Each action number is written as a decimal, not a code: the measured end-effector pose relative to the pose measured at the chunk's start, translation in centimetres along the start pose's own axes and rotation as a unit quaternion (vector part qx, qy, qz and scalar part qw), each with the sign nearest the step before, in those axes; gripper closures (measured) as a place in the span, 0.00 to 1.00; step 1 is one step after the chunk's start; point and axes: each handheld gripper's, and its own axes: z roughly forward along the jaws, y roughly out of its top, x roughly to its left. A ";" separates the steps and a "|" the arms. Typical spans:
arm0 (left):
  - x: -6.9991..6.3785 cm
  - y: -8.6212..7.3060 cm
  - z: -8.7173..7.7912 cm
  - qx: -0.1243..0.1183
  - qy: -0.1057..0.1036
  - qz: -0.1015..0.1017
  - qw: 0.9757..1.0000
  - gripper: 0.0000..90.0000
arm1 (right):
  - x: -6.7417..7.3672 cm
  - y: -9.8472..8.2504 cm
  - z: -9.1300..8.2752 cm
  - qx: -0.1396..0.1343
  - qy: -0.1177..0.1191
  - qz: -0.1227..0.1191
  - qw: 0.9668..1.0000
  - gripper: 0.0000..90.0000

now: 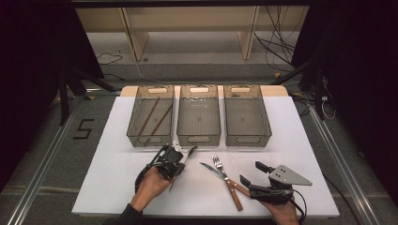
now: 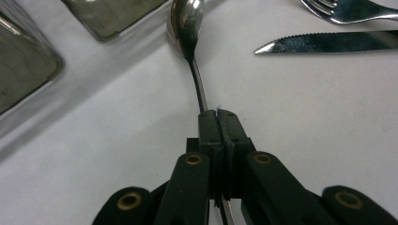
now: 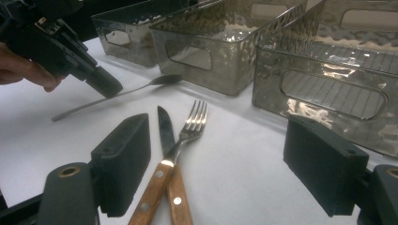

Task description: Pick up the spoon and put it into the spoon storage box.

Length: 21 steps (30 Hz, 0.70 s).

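Spoon [image 2: 187, 23] is the part we're working: left tool [image 2: 218, 115] is clamped on its handle, pads pressed together with only the thin stem between them. In the left gripper view the stem runs straight out of the jaws, long axis in line with the tool, bowl at the far end pointing toward the trays. In the right gripper view the spoon [image 3: 117, 93] sits at a shallow tilt, handle end low near the counter [image 3: 244, 154], bowl end up close to the middle tray's front wall. We can't tell if the handle tip touches the counter.

Right tool [image 3: 234, 164] stands wide apart, nothing between the pads. It sits over the near right of the counter, just behind the wooden handles of the fork [image 3: 187, 126] and the knife [image 3: 164, 131], which lie crossed on the white surface.

Farther out, three grey trays in a row: left tray [image 1: 150, 117] holds two chopsticks [image 1: 155, 117], middle tray [image 1: 199, 115] and right tray [image 1: 246, 115] look bare.

Key relation as we read it: the spoon's axis already aims forward at the gap between left and middle trays, and the left hand [image 1: 150, 185] is the nearer one to both. Next move likely needs a lift and a short carry forward over a tray rim, keeping the bowl from catching the front wall. Which tray is meant we can't tell from here.
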 end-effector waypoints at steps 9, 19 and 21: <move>0.7 -0.1 -0.1 -0.003 -0.005 -0.010 1.000 0.99 | 0.0 0.0 0.0 0.000 0.000 0.001 1.000 0.27; 0.9 -0.1 -0.2 0.002 0.000 -0.004 1.000 1.00 | 0.0 0.0 0.0 -0.002 0.000 0.001 1.000 0.27; 1.0 -0.1 -0.3 0.000 0.001 -0.007 1.000 1.00 | 0.0 0.0 0.0 -0.002 0.000 0.002 1.000 0.27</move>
